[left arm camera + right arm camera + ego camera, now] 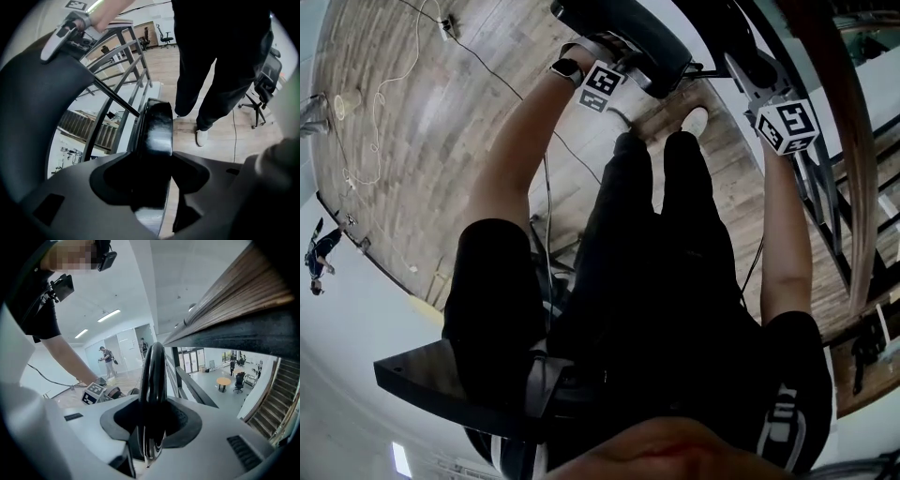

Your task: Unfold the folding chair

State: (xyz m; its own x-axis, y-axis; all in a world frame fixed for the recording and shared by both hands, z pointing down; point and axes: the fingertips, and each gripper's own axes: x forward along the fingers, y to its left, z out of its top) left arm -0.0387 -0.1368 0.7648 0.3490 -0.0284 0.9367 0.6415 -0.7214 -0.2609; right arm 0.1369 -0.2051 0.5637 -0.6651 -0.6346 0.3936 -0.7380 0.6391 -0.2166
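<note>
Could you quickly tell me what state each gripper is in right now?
Left gripper: closed on the chair panel.
Right gripper: closed on the chair frame.

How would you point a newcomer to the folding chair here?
Find the railing's wooden handrail along the head view's right side. Beside it, the left tongs and right tongs clamp the folding chair: glossy black with rounded edges, unlike the straight railing bars.

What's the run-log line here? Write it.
left gripper: shut on chair seat | right gripper: shut on chair frame
</note>
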